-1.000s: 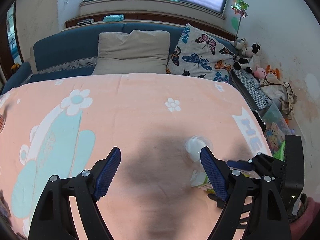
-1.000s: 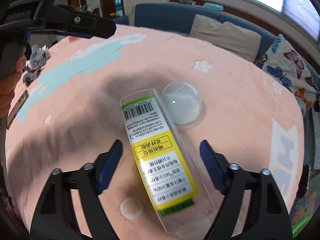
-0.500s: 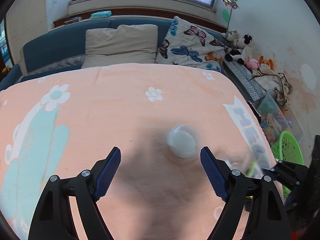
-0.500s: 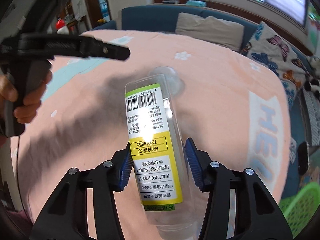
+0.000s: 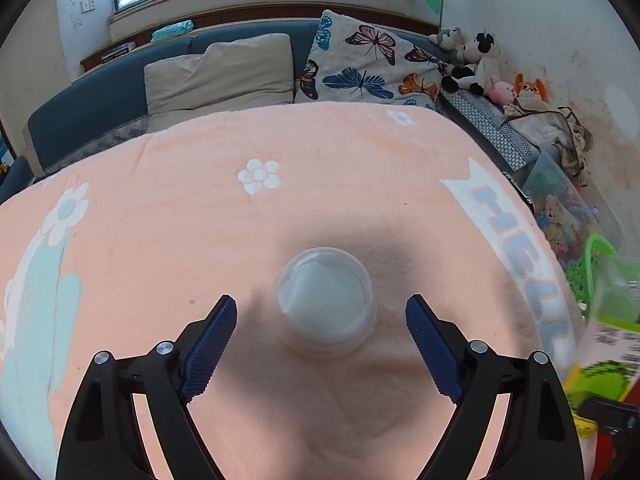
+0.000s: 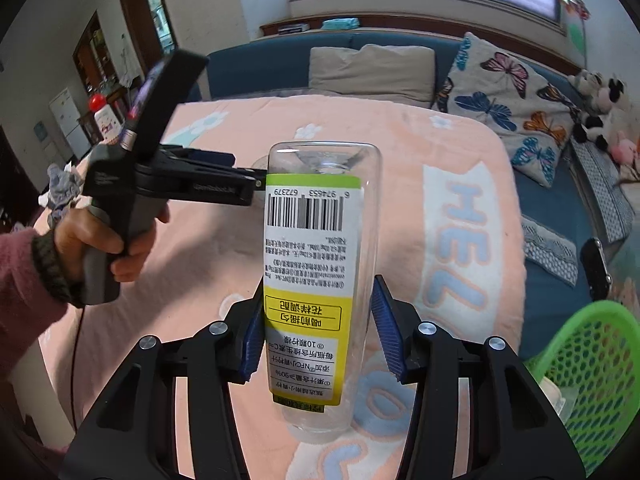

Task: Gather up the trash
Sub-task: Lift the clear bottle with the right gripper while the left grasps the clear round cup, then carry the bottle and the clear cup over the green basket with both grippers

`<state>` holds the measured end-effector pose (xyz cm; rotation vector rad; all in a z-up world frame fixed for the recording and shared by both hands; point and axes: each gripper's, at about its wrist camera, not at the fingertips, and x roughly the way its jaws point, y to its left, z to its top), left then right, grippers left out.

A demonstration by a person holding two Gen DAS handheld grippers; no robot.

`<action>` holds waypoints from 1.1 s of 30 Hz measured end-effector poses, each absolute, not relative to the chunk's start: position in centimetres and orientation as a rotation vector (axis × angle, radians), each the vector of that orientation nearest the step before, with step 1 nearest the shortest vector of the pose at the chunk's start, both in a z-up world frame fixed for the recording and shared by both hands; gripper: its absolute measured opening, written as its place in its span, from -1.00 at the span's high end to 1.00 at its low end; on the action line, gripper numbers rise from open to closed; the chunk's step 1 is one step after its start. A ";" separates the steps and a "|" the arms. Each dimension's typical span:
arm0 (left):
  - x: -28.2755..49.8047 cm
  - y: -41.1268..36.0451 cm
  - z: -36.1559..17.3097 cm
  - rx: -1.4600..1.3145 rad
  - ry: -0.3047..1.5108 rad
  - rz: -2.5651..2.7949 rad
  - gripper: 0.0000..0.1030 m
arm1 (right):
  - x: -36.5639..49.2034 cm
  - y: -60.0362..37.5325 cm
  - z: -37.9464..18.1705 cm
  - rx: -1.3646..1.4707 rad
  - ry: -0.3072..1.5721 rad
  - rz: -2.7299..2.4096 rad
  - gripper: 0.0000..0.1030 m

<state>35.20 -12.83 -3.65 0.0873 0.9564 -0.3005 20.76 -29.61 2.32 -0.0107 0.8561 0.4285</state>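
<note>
A clear plastic cup [image 5: 326, 304] stands upside down on the peach blanket [image 5: 280, 220]. My left gripper [image 5: 321, 302] hangs over it, and its jaws are opening, one blue pad on each side of the cup without touching it. In the right wrist view my right gripper [image 6: 318, 300] is shut on a clear bottle [image 6: 316, 232] with a yellow-green label, held above the blanket with its base pointing away. The same bottle shows blurred at the right edge of the left wrist view [image 5: 612, 320]. A hand [image 6: 100, 240] in a pink sleeve holds the left gripper's handle.
A green mesh basket [image 6: 592, 356] stands on the floor off the bed's right side, beside a clear box of toys [image 5: 560, 200]. A blue sofa [image 5: 100, 100] with cushions runs behind the bed. Crumpled grey stuff [image 6: 60, 192] lies at the blanket's far left.
My right gripper shut on the bottle, lifted it off the blanket and carried it right, toward the basket. My left gripper moved right and down until the cup sat between its fingers.
</note>
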 end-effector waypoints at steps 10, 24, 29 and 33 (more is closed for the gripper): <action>36.4 -12.8 -5.4 0.040 0.988 -0.286 -0.19 | 19.6 -30.6 2.8 0.018 0.846 0.404 0.06; 33.1 -14.0 -2.7 0.039 0.931 -0.374 -0.08 | 17.3 -32.7 4.2 0.063 0.806 0.357 0.10; 30.6 -15.5 -1.1 0.041 0.906 -0.439 -0.08 | 15.9 -34.2 4.8 0.079 0.790 0.326 0.12; 28.6 -17.1 0.0 0.047 0.890 -0.491 -0.08 | 14.6 -35.8 5.4 0.092 0.775 0.296 0.13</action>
